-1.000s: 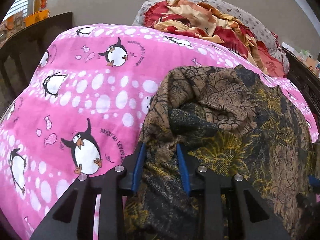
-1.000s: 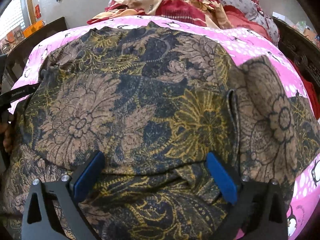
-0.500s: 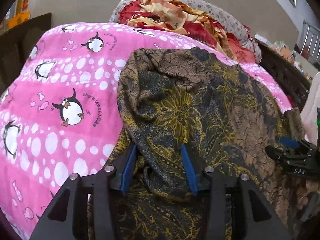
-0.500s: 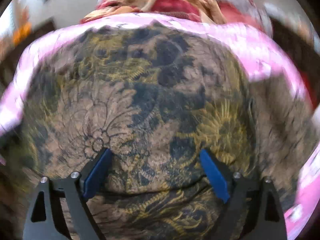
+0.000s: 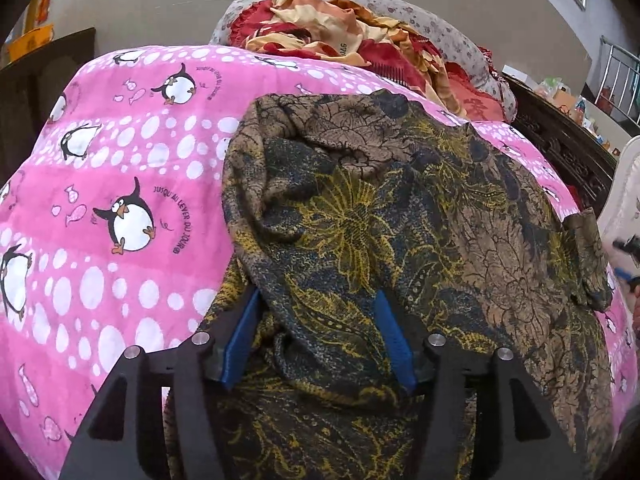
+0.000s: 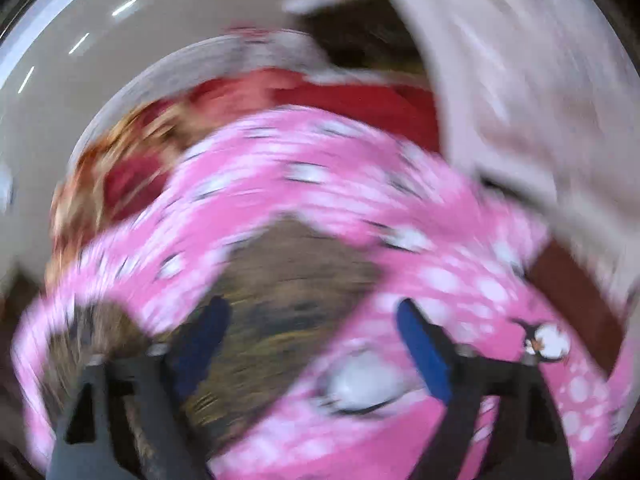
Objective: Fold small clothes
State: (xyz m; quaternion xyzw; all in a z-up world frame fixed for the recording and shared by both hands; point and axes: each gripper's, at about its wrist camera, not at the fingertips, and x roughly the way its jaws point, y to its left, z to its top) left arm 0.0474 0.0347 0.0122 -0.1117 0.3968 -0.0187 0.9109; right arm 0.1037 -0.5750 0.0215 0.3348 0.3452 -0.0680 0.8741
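From my left camera I see a grey wall (image 5: 160,12) behind a bed covered by a pink sheet (image 5: 120,152) printed with penguins and white dots, and it fills most of both views. At the head of the bed a red and cream blanket (image 5: 340,36) is heaped on a grey flowered pillow (image 5: 440,28), with dark carved wood (image 5: 560,140) along the right side and a metal railing (image 5: 616,80) and small clutter beyond it that I cannot identify. A white object (image 5: 624,200) is cut off at the right edge. My right camera is badly smeared by motion: I can make out the pink sheet, a red patch, a pale mass at upper right and a brown wedge of cloth, but no detail. The garment (image 5: 400,220), dark blue with tan and yellow flowers, lies on the sheet toward the right half of the bed, rumpled, with a thick fold running from its far left corner down toward me. The left gripper (image 5: 318,340) has that fold between its blue pads, jaws part way apart with cloth filling the gap; I cannot tell if they pinch it. The right gripper (image 6: 316,344) has its jaws wide apart, over the garment's edge and the sheet, holding nothing.
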